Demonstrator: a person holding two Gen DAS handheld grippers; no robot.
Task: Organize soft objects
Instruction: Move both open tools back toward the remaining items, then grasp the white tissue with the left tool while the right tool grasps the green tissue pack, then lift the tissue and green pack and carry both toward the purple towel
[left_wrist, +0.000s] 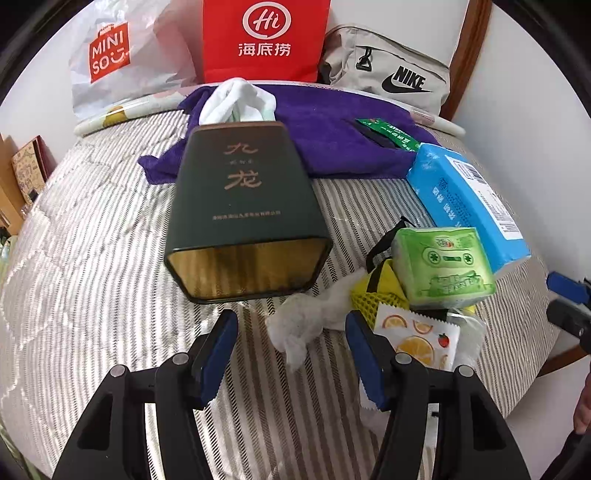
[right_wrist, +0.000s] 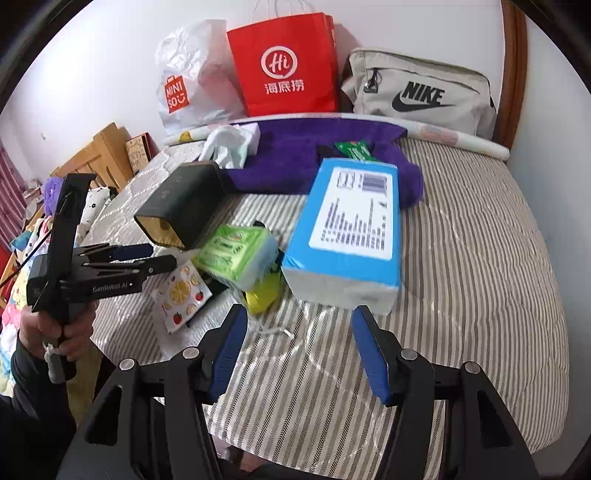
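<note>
A dark green tin box (left_wrist: 246, 206) lies on its side on the striped bed, its open mouth toward my left gripper (left_wrist: 291, 332), which is open and empty just before it. A crumpled white tissue (left_wrist: 303, 325) lies between the left fingers. White cloth (left_wrist: 240, 101) sits behind the tin on a purple towel (left_wrist: 332, 136). A green tissue pack (left_wrist: 443, 266), a blue tissue pack (right_wrist: 351, 229), a yellow net item (left_wrist: 376, 291) and an orange-print wipe packet (left_wrist: 417, 339) lie in a pile. My right gripper (right_wrist: 299, 325) is open and empty, just before the blue pack.
A white Miniso bag (right_wrist: 184, 85), a red paper bag (right_wrist: 284, 66) and a beige Nike bag (right_wrist: 421, 92) stand against the wall at the bed's head. A green snack wrapper (right_wrist: 354, 149) lies on the towel. Wooden furniture (right_wrist: 99, 155) and clutter are left of the bed.
</note>
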